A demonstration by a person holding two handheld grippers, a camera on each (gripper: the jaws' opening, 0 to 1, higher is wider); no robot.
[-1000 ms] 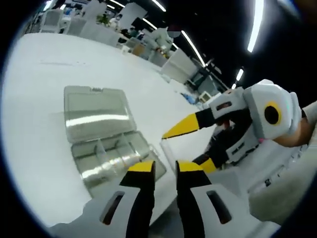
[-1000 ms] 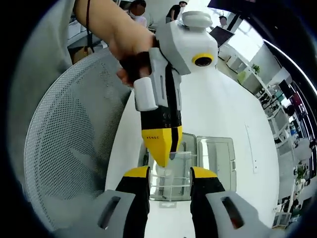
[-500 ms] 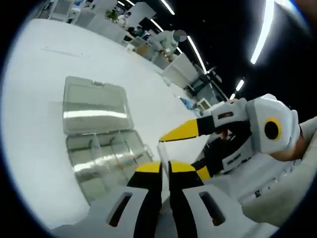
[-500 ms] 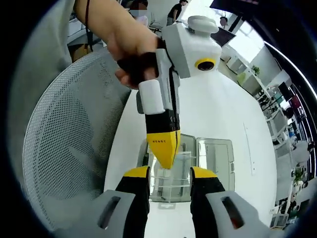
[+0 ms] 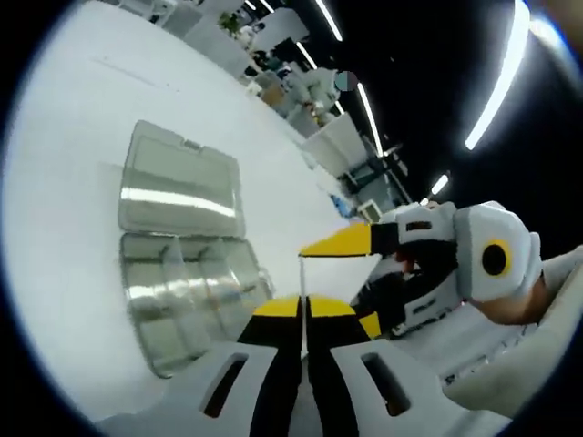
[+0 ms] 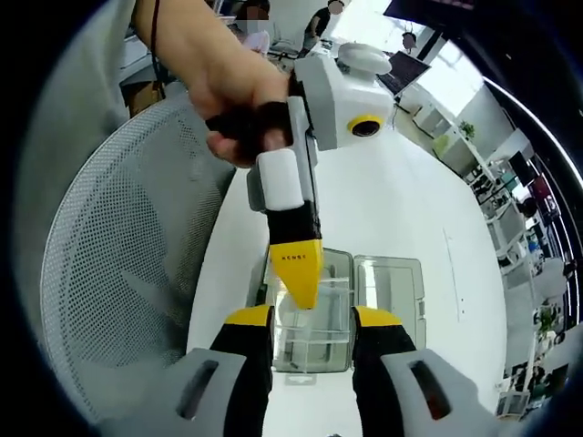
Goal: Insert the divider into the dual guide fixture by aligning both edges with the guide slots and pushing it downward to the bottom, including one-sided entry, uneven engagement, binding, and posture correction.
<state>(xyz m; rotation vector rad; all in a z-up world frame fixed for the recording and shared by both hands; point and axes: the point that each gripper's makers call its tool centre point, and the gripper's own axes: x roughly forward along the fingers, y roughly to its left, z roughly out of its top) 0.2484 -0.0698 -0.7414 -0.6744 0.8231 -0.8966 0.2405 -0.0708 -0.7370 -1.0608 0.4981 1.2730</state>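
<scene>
On the white counter (image 5: 82, 109) the clear compartment box (image 5: 187, 291) lies with its lid flat open. A second ago my left tongs (image 5: 302, 308) stood spread; now they are pressed together on the thin clear divider (image 5: 301, 278), held in the air near the box. My right tongs (image 6: 312, 319) are spread, so the handover looks done and insertion comes next.

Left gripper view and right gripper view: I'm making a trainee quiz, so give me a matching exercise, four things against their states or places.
Things:
1. left gripper
2. right gripper
3. box lid
4. mesh chair

States or places:
A. jaws open
B. swung open, flat on the table
C. shut on the clear divider
D. beside the table's edge

Pairs: 1-C, 2-A, 3-B, 4-D.
</scene>
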